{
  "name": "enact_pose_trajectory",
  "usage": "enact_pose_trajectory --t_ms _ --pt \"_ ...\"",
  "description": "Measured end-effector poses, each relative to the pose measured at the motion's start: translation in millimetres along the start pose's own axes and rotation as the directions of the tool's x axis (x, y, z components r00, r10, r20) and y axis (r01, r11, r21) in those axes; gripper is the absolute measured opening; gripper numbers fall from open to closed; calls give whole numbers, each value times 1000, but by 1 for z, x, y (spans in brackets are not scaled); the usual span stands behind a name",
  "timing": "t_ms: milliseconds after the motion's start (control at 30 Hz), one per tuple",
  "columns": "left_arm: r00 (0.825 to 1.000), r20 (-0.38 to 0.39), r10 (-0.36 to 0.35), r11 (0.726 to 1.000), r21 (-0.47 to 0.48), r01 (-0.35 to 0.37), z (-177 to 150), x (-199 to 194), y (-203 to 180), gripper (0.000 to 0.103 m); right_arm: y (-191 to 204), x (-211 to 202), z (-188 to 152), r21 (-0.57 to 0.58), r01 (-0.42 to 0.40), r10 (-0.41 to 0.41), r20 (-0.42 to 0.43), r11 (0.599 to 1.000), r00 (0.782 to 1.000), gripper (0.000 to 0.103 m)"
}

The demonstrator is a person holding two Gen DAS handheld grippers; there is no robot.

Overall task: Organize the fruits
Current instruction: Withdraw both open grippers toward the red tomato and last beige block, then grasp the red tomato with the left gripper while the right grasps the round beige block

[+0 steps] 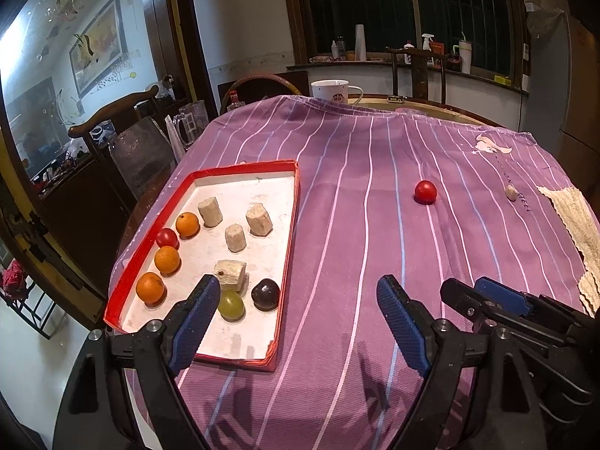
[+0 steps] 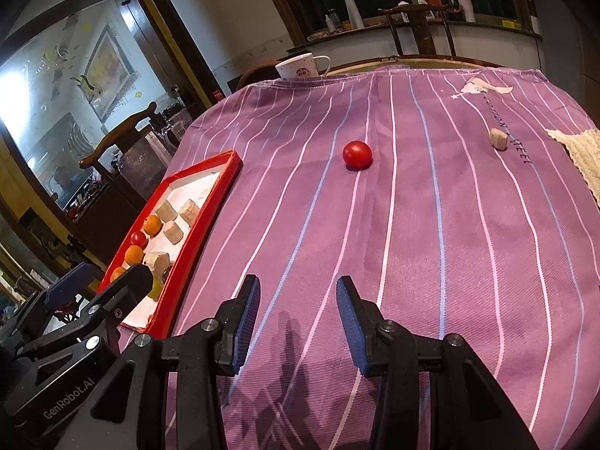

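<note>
A red-rimmed tray (image 1: 247, 167) (image 2: 195, 236) lies on the purple striped cloth at the left. It holds three oranges (image 1: 150, 287), a red tomato (image 1: 167, 238), a green grape (image 1: 230, 304), a dark plum (image 1: 265, 294) and several pale stalk pieces (image 1: 235, 237). A loose red tomato (image 1: 425, 192) (image 2: 357, 154) and a small pale piece (image 1: 510, 192) (image 2: 498, 138) sit on the cloth further out. My left gripper (image 1: 300, 296) stands open and empty over the tray's near right edge. My right gripper (image 2: 298, 296) is open and empty above the cloth, well short of the loose tomato.
A white mug (image 1: 332, 90) (image 2: 300, 66) stands at the table's far edge. A cream knitted mat (image 1: 577, 225) (image 2: 579, 153) lies at the right edge. Wooden chairs (image 1: 112, 120) and glassware (image 1: 193, 122) crowd the left side beyond the table.
</note>
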State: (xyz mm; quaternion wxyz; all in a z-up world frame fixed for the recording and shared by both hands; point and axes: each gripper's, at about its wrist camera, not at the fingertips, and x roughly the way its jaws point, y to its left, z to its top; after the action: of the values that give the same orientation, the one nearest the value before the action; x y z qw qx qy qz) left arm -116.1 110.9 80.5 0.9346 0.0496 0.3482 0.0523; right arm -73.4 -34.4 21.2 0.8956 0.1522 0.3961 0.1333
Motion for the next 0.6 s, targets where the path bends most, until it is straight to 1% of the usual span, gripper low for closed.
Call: enact_pose_trajectory --t_ms 233,300,400,533,600 --pt "1000 -28 -5 1000 5 5 0 10 -4 85 -6 4 2 11 -7 7 -21 1000 1000 47" --pt "999 -34 -7 1000 11 8 0 12 -5 85 -12 2 4 27 -24 25 -33 999 999 47" --pt "999 -43 -25 999 19 26 6 15 -6 85 -22 -8 11 31 -18 19 -31 999 999 47" --pt "1000 -18 -10 998 64 11 18 16 -14 85 -42 -27 22 0 62 -62 -1 998 998 47" --pt "999 -22 -31 996 79 33 26 20 -17 85 -54 -33 29 -14 108 -108 6 994 994 47"
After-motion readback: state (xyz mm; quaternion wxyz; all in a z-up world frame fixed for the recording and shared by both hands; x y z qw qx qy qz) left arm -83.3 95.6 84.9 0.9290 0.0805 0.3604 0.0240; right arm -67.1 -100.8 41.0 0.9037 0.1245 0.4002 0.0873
